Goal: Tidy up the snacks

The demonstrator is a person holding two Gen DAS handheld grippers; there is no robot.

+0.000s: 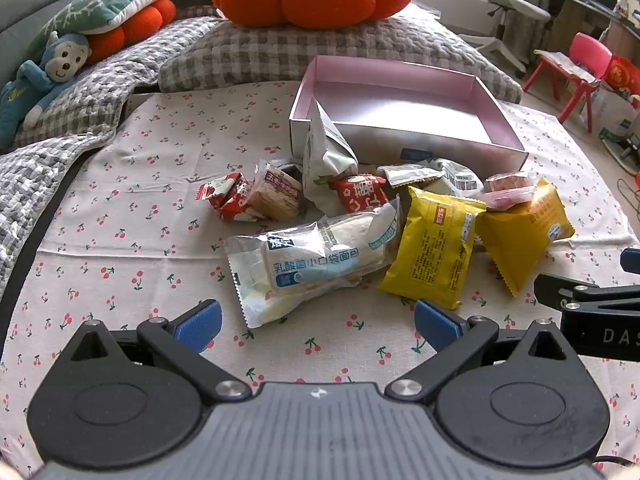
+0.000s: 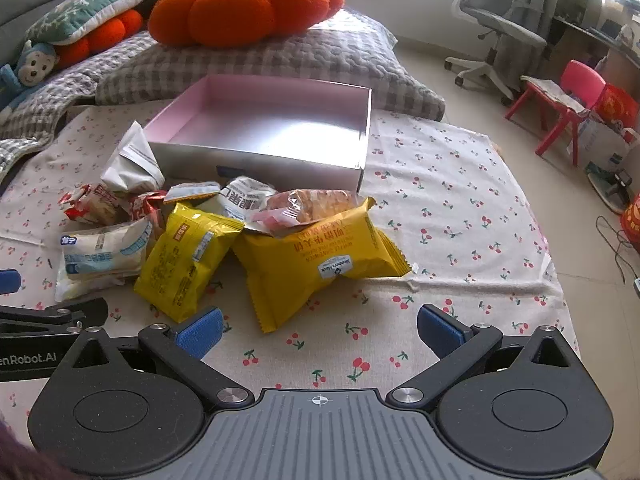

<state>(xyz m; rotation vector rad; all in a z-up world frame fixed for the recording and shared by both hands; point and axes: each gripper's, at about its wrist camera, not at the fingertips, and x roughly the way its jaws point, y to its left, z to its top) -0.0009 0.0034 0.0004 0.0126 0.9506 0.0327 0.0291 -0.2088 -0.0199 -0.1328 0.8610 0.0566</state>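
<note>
Both spread wide and empty: left hand-held gripper (image 1: 318, 326) poised just short of the white bread packet (image 1: 316, 256), right hand-held gripper (image 2: 318, 330) hovering just short of the big yellow packet (image 2: 316, 256). No snack pinched, none touched. Outward from the left hand-held gripper, toward 12 o'clock: white bread packet nearest, second yellow packet (image 1: 436, 244) at 1 o'clock beside it, then the small red wrappers (image 1: 228, 200) at 11 o'clock, a red packet (image 1: 360, 194) and a tall white bag (image 1: 326, 160) leaning on the box wall. Atop the big yellow packet, a clear-wrapped pastry (image 2: 308, 206) resting. Farther still at 12 o'clock, the open box (image 2: 260, 160), pink inside, lying bare: nothing in it yet. All on the cherry-print cloth (image 1: 120, 208) over the bed. By this look, task barely begun; 0 snacks boxed, whole heap left to move in and arrange, likely starting with the nearest packets.
</note>
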